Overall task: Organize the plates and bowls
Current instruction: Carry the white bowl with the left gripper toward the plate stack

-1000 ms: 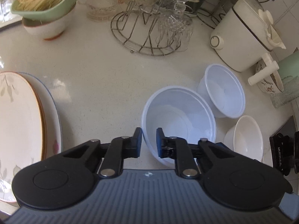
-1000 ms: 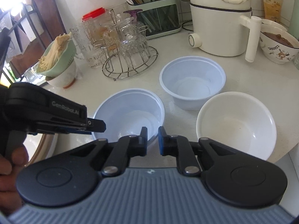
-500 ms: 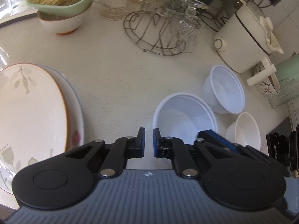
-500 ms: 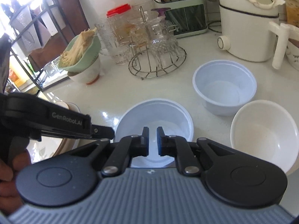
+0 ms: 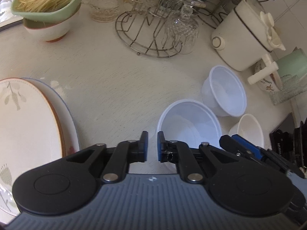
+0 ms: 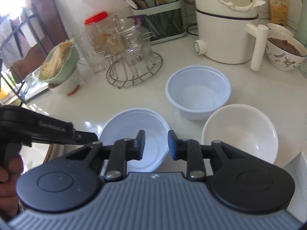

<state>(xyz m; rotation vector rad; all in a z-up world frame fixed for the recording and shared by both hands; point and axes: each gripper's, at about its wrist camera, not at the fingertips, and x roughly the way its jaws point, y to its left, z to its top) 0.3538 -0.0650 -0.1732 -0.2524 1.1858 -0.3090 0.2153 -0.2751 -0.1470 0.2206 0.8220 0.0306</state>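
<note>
Right gripper (image 6: 155, 143) opening over the near plastic bowl (image 6: 134, 126), nothing between; left gripper (image 5: 152, 146) pinched narrow, empty.

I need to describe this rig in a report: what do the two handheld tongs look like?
Both match. The right tongs have two black fingers with blue pads, silver pivot pins, round black discs and a ribbed grey body. The left tongs look the same; seen side-on from the right wrist, pale lettering runs along their black frame.
</note>
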